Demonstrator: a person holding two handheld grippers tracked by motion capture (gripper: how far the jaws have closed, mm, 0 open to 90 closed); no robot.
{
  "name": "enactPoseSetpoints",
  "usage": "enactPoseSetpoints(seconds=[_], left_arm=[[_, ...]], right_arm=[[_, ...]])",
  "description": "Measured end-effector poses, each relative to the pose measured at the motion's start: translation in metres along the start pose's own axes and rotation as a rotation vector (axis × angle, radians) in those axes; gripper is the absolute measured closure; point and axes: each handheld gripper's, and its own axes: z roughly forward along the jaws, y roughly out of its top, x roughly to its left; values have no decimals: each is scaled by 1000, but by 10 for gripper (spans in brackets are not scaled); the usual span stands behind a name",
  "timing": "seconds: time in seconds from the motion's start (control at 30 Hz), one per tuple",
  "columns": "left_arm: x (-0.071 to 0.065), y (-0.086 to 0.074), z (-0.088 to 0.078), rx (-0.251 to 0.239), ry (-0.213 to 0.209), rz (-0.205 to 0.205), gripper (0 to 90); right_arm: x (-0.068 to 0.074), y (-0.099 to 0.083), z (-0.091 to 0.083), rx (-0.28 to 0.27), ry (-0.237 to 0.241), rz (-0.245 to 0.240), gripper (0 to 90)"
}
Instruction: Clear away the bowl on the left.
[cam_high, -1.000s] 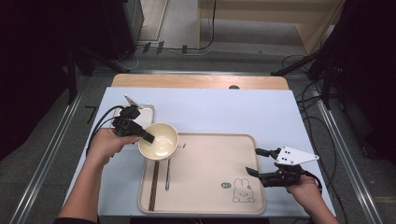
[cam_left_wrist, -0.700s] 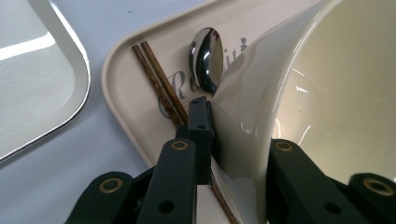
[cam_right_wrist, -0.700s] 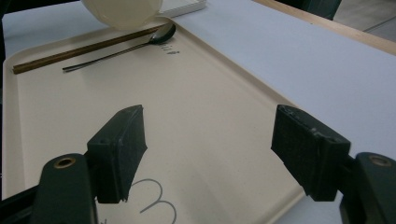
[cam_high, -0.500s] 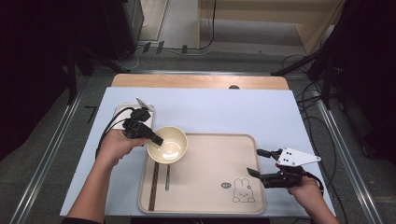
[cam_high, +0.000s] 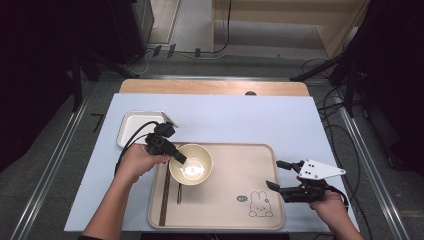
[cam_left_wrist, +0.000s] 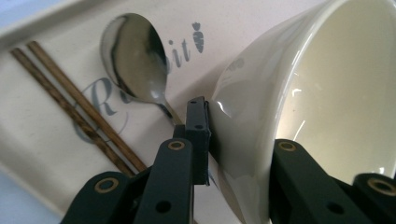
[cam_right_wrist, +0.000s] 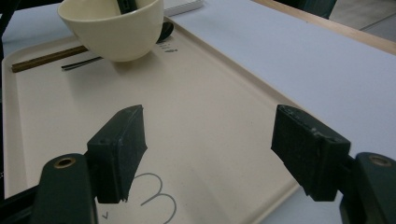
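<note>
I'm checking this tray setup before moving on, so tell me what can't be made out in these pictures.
- Spoon handle: left gripper view, hidden behind the left claw and the bowl it grips by the rim.
- Whether the bowl rests on the tray or hangs just above it: high view, too small to tell.
- Tray lettering: left gripper view, crossed by the chopsticks.
- Rabbit drawing: right gripper view, cut off by the bottom edge.

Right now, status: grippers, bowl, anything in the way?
Left gripper clamped on bowl rim, over the tray. Right gripper open, holding nothing. Spoon and chopsticks lie beside the bowl.
</note>
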Motion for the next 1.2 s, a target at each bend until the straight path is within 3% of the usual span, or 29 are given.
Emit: enactPoseSetpoints(seconds=[0.57, 1.0, 1.2], left_arm=[[-1, -1, 22, 44, -24, 0, 762], [-1, -4, 25, 31, -3, 15, 778], [-4, -4, 21, -1, -5, 40, 709]], right_arm=[[0, 1, 0, 1, 7, -8, 261], [0, 1, 0, 7, 13, -2, 260], [1, 1, 1, 11, 16, -2, 259]])
